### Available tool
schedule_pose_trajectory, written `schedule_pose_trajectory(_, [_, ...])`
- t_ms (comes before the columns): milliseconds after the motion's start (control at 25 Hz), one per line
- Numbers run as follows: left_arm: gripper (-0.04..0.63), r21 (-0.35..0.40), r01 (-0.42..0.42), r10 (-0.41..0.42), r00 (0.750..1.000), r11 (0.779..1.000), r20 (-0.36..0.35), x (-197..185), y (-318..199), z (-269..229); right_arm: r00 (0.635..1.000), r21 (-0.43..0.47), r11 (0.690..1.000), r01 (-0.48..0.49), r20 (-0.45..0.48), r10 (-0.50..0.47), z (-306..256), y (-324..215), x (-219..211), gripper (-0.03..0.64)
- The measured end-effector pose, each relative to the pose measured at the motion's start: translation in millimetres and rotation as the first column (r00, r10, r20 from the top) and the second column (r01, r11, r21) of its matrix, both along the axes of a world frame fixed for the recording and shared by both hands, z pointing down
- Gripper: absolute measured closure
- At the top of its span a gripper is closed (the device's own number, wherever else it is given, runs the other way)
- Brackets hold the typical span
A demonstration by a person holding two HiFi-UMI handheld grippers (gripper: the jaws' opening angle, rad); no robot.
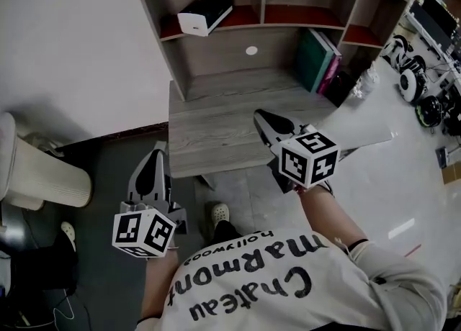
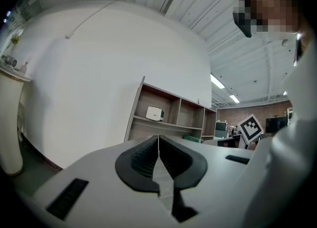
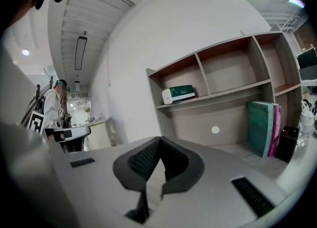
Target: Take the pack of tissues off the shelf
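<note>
Although the task is to bring the pack of tissues (image 1: 205,11) off the shelf (image 1: 154,21), nothing of that is done as far as the pictures show; the pack lies in the upper left compartment, untouched, with its end hanging a little over the front edge of its board.

The left gripper (image 1: 153,164) has its jaws pressed together with nothing between them; in the left gripper view the pack sits almost straight ahead of it and higher, well apart, with the bare front of the desk (image 1: 216,135) between. The right gripper (image 1: 268,122) is likewise closed and empty; it hangs over the desk's front part, and from it the pack lies ahead and above, a touch to the right of its jaw line in the right gripper view, also well apart. The books (image 1: 318,60) stand ahead and to the right of that gripper, in the lower space, and play no part.

By my reading the reach is only at its start; what is left is nearly everything: a gripper has to open, come up level with the upper compartment, close on the pack and draw it out clear of the shelf. Which of the two will take it I cannot tell; both point roughly toward it.
</note>
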State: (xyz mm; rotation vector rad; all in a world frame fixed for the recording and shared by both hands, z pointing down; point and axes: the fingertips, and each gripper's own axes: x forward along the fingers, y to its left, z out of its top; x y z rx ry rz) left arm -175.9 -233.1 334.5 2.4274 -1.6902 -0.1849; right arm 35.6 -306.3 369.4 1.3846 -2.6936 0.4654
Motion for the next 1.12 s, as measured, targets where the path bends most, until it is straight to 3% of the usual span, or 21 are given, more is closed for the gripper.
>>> schedule_pose_trajectory(520, [0.574,0.017,-0.045,0.045,0.999,0.999,0.004,-52,-103,-21,0.999,0.014,0.999,-0.044,-0.012,0.045,-19,-92,-47,0.607])
schedule_pose_trajectory(1120, [0.574,0.037,-0.101,0.101,0.995,0.994,0.006,-92,-168,-30,0.993,0.105,0.988,-0.117,0.017,0.116,-60,-157,-83,0.607])
